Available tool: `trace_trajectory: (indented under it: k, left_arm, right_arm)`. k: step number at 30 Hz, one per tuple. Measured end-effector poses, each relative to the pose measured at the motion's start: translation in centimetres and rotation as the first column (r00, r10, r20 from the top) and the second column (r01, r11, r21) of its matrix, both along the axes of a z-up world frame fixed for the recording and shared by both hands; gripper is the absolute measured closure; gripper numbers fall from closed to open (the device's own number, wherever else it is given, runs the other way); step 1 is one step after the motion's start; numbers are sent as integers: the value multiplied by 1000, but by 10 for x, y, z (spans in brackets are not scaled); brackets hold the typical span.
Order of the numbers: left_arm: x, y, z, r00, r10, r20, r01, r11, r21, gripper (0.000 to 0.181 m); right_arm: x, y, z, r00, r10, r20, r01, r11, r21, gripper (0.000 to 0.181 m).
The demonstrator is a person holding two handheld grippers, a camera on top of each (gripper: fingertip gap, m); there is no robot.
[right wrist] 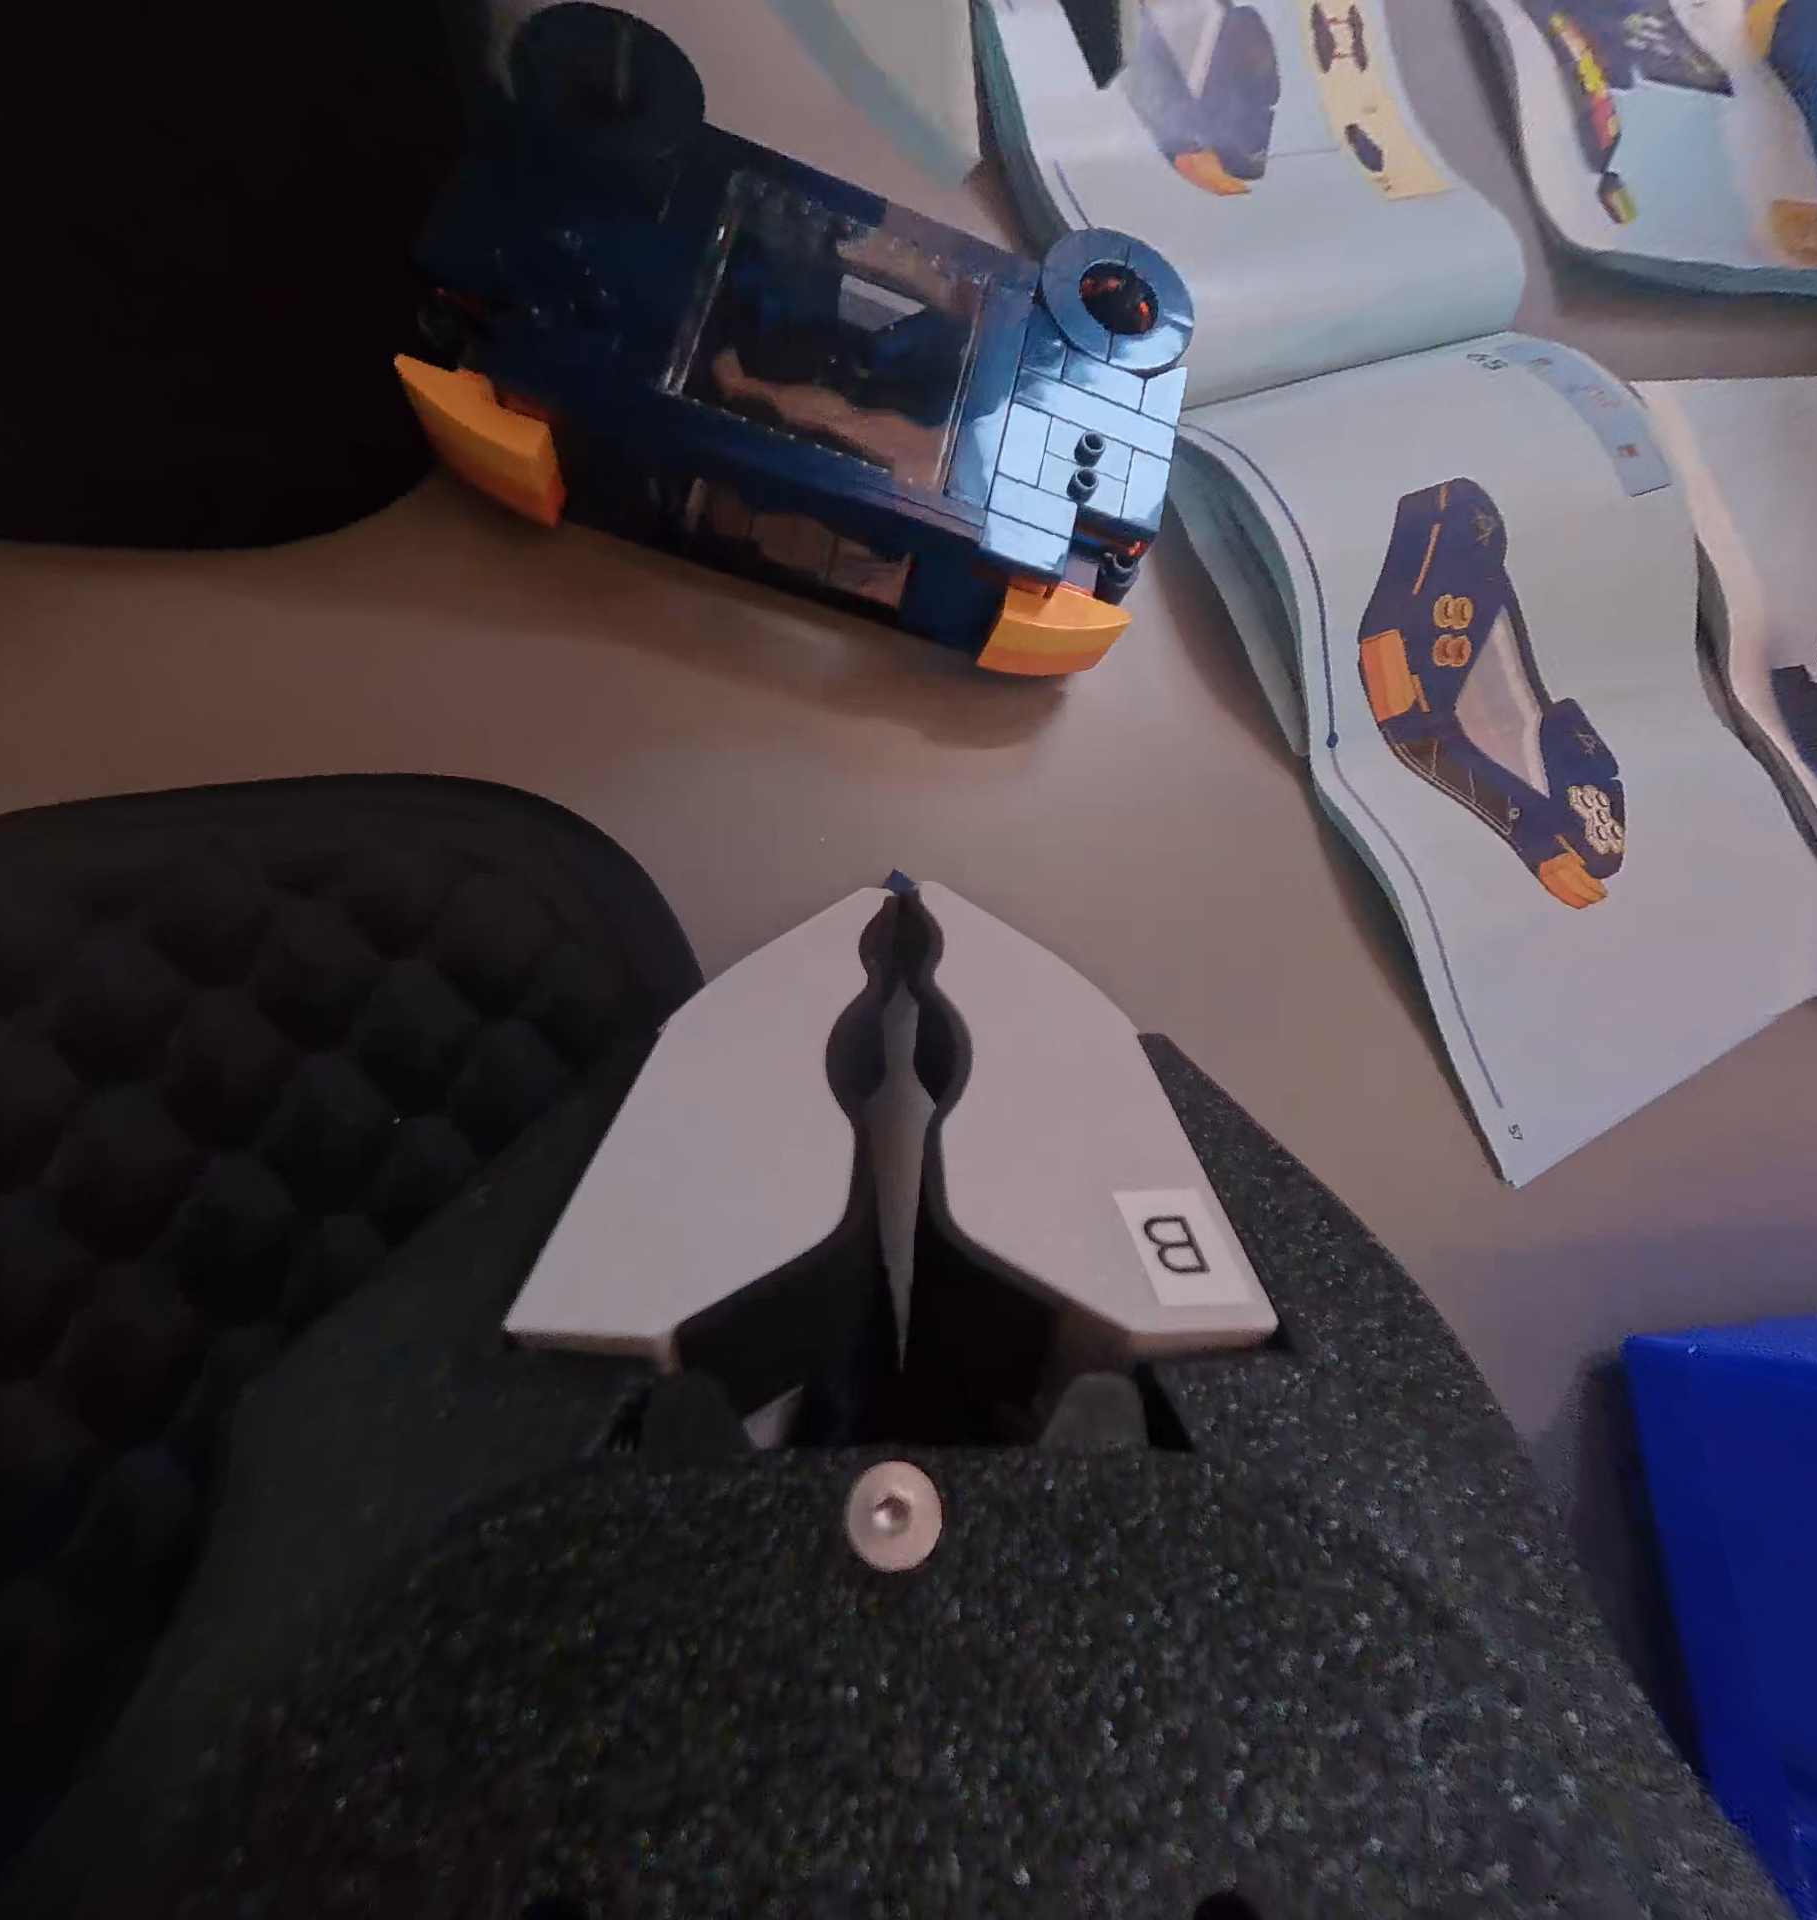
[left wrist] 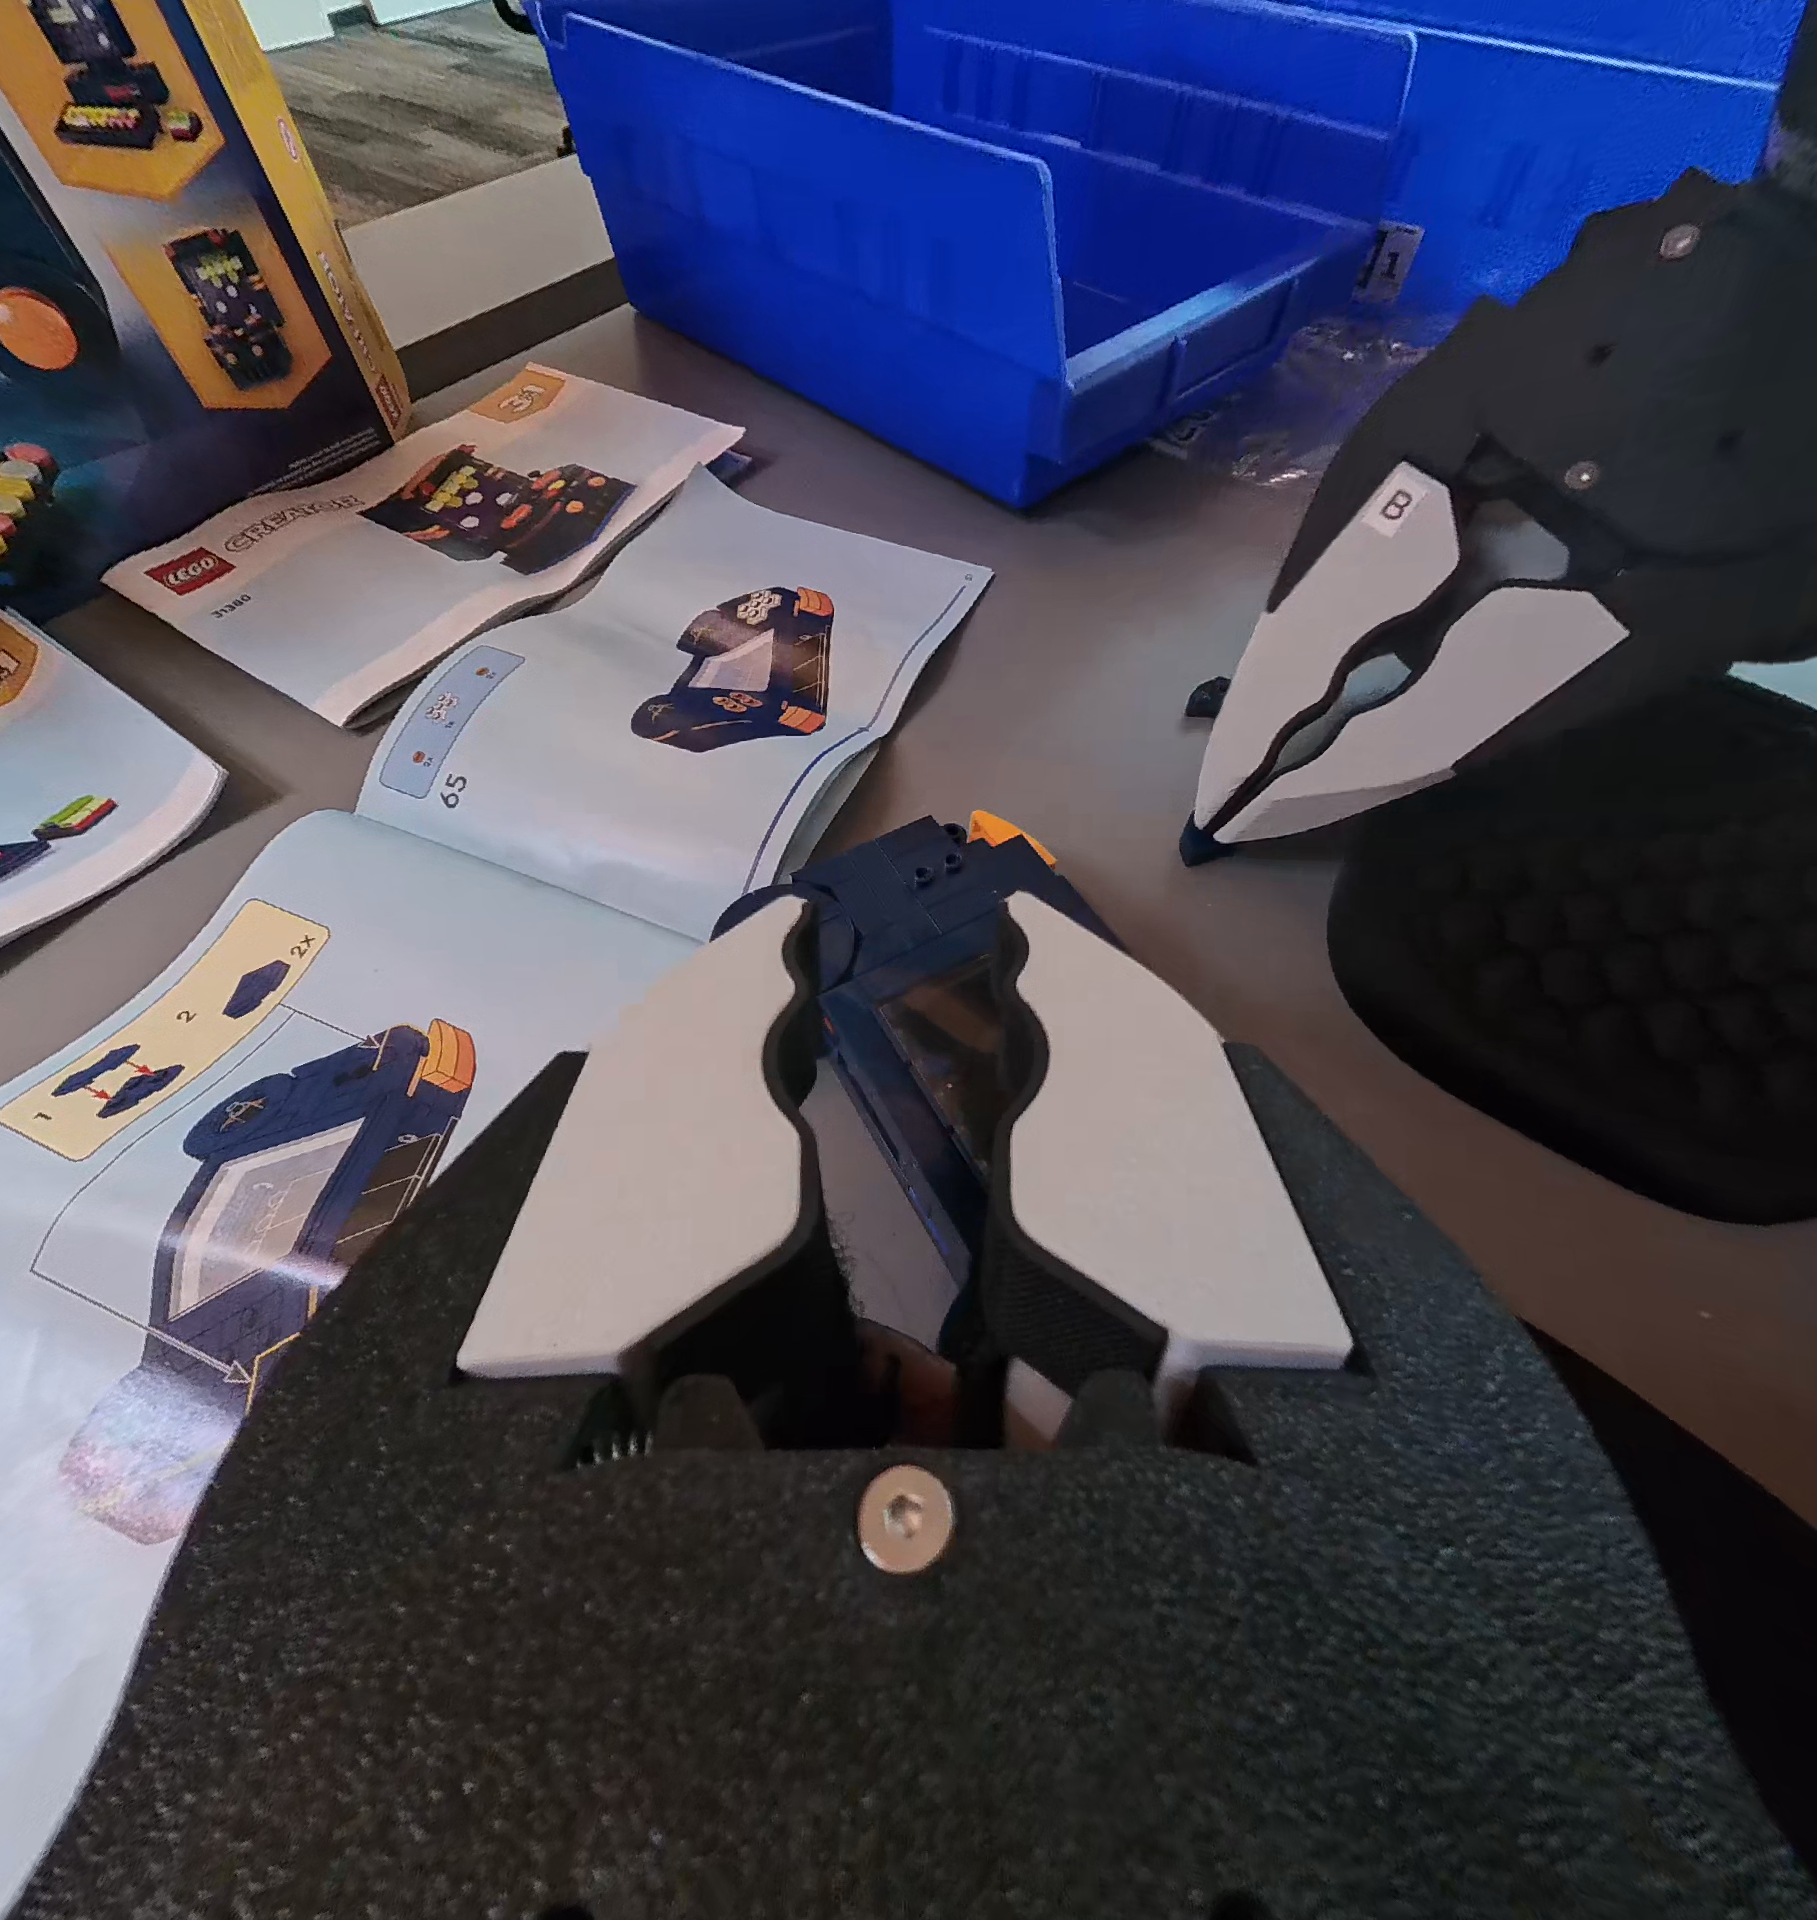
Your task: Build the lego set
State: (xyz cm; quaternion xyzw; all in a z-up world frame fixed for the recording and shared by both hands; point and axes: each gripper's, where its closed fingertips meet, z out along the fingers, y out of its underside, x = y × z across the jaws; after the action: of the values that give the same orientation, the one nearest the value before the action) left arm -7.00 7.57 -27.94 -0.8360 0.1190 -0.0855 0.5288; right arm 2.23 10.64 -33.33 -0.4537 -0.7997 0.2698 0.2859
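The dark blue lego model [left wrist: 919,883] with orange corner pieces lies on the grey table beside the open instruction booklet [left wrist: 613,727]. My left gripper [left wrist: 909,935] has one finger on each side of the model and is closed on it. The model also shows in the right wrist view [right wrist: 779,416], its far end lost in shadow. My right gripper [right wrist: 899,899] is shut on a small dark blue piece [right wrist: 899,883] at its tips. In the left wrist view the right gripper [left wrist: 1210,831] points down at the table, right of the model.
A black padded mat [left wrist: 1610,987] lies on the right, under the right gripper. Blue bins [left wrist: 883,260] stand at the back. The set's box [left wrist: 156,208] and more booklets [left wrist: 416,540] lie on the left. A small dark piece [left wrist: 1210,696] sits on the table. The left gripper's tips are roughly 12 cm from the right gripper's.
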Motion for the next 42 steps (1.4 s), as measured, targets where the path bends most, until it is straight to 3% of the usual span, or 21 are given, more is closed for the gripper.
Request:
trace_trajectory:
  k: [4,6,8,18,31,34,37,39,42]
  left_arm:
    - [1,0,-1,1000,-7,-17,7,1000,-2,150]
    - [0,0,0,1000,-3,-18,3,1000,8,150]
    - [0,-1,2,1000,0,-9,0,1000,19,150]
    - [1,0,-1,1000,-8,-10,8,1000,15,151]
    - [-3,1,-5,1000,1,-22,-1,1000,2,151]
    - [-2,1,-3,1000,-2,-23,2,1000,14,151]
    - [-4,1,0,1000,6,-3,-5,999,37,151]
    - [-7,2,2,1000,19,13,-20,998,53,151]
    - [-14,3,7,999,49,5,-50,994,101,151]
  right_arm:
    - [-1,3,3,999,-31,-26,29,997,-76,181]
    - [-3,11,24,983,-97,-155,72,984,-161,181]
    - [1,18,33,976,-150,-161,116,973,-199,181]
    - [5,15,2,992,-123,-15,120,985,-125,181]
    - [2,13,2,993,-114,-42,119,985,126,181]
    - [0,18,5,986,-155,-64,159,985,67,181]
    - [-3,18,33,964,-185,-191,167,980,-109,181]
    - [1,23,44,957,-219,-190,180,962,-204,159]
    - [13,43,66,944,-264,-195,201,935,-294,156]
